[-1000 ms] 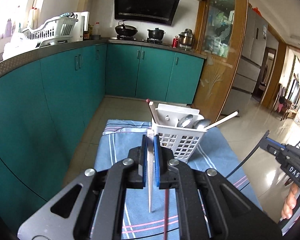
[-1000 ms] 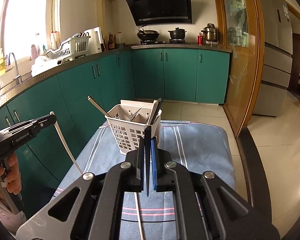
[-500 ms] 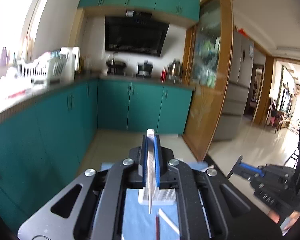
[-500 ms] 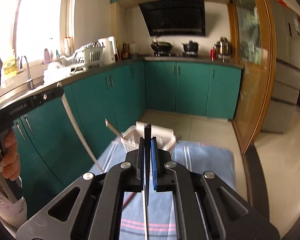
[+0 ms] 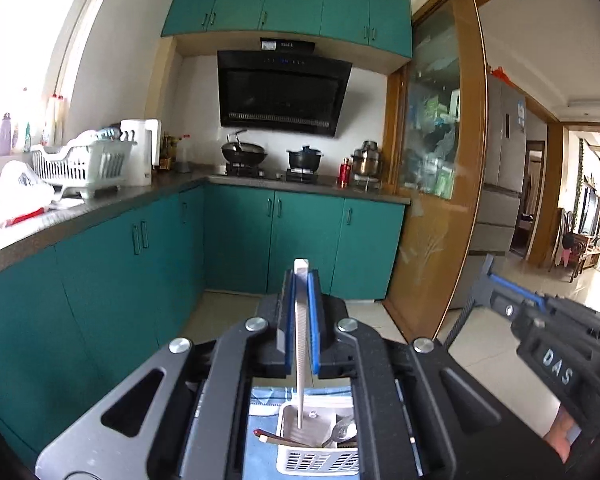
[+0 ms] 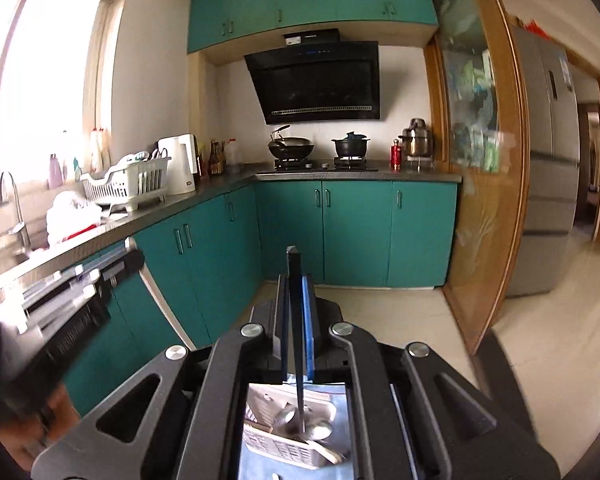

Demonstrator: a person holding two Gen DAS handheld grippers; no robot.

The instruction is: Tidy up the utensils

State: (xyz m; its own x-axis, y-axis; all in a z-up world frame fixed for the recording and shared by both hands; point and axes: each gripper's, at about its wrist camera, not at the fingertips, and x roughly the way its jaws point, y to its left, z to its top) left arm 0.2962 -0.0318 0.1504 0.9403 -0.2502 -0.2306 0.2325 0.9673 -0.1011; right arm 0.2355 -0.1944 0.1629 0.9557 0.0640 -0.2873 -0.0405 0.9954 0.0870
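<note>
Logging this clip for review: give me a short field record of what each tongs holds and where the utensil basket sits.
left tongs: shut on white chopstick, upright
right tongs: shut on dark chopstick, upright
basket: white, below both tongs, on blue striped cloth
basket contents: metal spoons, a red-brown chopstick

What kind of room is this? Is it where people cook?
Yes, it looks like a home kitchen. A wok and a black pot sit on the stove under a big range hood, and a white dish rack stands on the counter near the faucet.
</note>
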